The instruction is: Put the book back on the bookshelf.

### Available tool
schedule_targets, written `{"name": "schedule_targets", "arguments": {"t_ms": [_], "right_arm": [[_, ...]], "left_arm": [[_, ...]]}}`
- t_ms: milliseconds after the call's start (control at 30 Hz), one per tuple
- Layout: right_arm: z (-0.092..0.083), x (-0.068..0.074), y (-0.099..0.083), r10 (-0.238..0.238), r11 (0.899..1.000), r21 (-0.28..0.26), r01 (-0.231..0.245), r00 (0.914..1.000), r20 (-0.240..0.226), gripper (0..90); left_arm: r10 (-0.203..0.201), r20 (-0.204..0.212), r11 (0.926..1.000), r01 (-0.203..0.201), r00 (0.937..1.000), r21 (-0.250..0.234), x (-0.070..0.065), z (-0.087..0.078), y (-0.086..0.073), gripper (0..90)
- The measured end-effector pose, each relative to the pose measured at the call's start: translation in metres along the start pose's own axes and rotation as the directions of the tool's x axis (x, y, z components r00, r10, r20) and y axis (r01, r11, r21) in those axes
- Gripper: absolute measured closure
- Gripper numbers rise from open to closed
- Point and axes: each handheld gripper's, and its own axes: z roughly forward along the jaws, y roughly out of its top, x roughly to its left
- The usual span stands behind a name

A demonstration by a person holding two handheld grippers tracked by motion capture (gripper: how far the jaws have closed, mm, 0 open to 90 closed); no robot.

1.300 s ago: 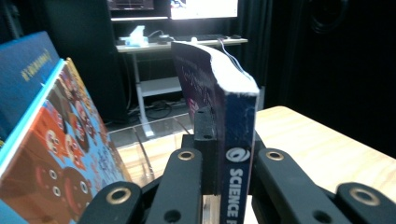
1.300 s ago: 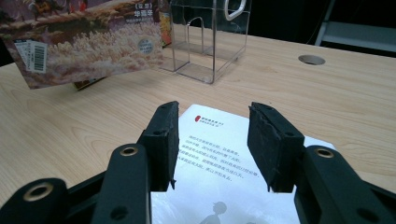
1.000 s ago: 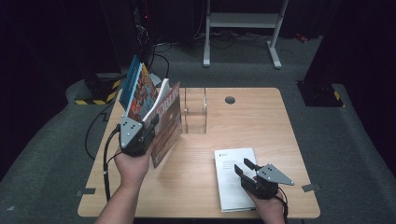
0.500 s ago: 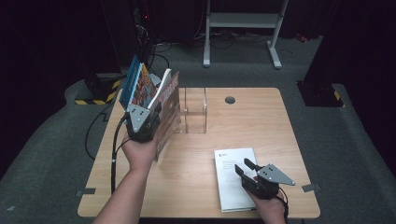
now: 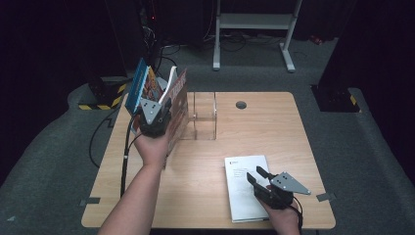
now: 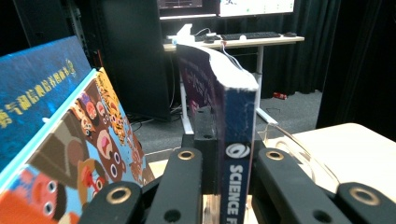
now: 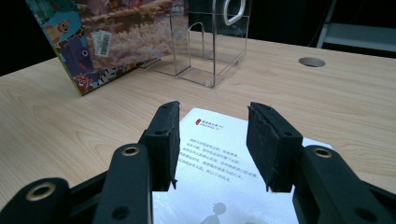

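Observation:
My left gripper is shut on a thick science book, holding it upright by its blue spine at the table's back left. The jaws of the left gripper press on both covers. A blue picture book with cartoon faces leans just left of it. A clear acrylic stand is right beside the held book. My right gripper hovers open over a white booklet lying flat at the front right. Nothing is between the pads of the right gripper, with the booklet below them.
A round cable hole sits in the tabletop behind the stand. The wooden table ends in dark carpet on all sides. A white desk frame stands behind it, and a black cable trails from my left gripper.
My left hand has carried the science book away from the person and to the right, closer to the acrylic stand. The right gripper has stayed over the booklet.

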Motion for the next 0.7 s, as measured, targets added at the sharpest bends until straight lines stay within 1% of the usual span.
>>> {"name": "schedule_targets", "arguments": {"t_ms": [100,167,300,367,533,567,700], "right_arm": [[0.0,0.0,0.0,0.001,1.0,0.001,-0.001,1.0,-0.004,54.6],[0.001,0.0,0.0,0.0,1.0,0.0,0.0,1.0,-0.006,54.5],[-0.001,0.001,0.0,-0.001,1.0,-0.003,0.001,1.0,-0.005,54.5],[-0.002,0.0,0.001,0.002,1.0,-0.006,-0.002,1.0,-0.008,54.4],[-0.004,0.0,0.002,0.006,1.0,-0.014,-0.006,0.9999,-0.008,54.4],[-0.004,0.0,0.002,0.012,1.0,-0.013,-0.012,0.9999,-0.008,54.5],[-0.004,-0.001,0.002,0.002,1.0,-0.015,-0.002,1.0,-0.01,54.5]], "left_arm": [[-0.002,-0.01,1.0,0.002,0.9999,0.002,0.0,0.008,-0.001,84.1],[-0.001,-0.01,1.0,0.001,0.9999,0.003,0.001,0.013,-0.001,84.1],[-0.001,-0.02,1.0,0.001,0.9998,-0.004,0.001,0.021,-0.001,84.1],[-0.001,-0.024,1.0,0.001,0.9997,0.001,0.001,0.024,-0.001,84.1],[0.006,-0.036,1.0,-0.006,0.9993,0.005,-0.003,0.034,-0.002,84.1],[0.009,-0.035,0.9999,-0.009,0.9993,0.005,-0.004,0.036,-0.003,84.1],[0.011,-0.028,0.9999,-0.011,0.9996,0.009,-0.009,0.043,-0.002,84.1]]}}
